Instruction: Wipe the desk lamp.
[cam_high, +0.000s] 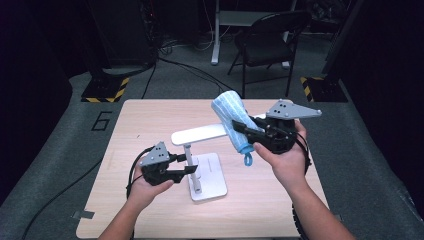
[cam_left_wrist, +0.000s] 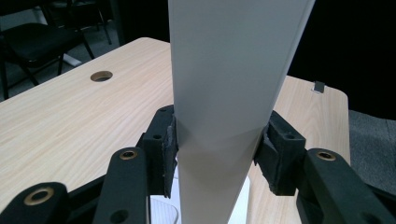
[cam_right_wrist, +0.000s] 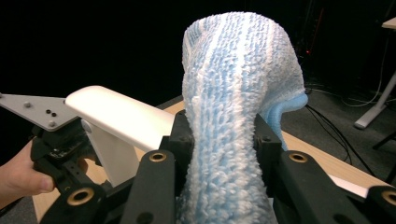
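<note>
A white desk lamp stands on the wooden table, with a flat base and a thin upright stem. My left gripper is shut on that stem low down, and its pads press both sides of it. Held up in my right gripper is a blue-and-white striped fluffy cloth, beside the right end of the lamp's head. In the right gripper view the cloth bulges above the shut jaws, with the lamp head to its left.
A dark folding chair stands on the floor beyond the table, and cables run across the floor. In the left gripper view a round hole is set in the tabletop. Yellow-and-black striped feet sit at the far left.
</note>
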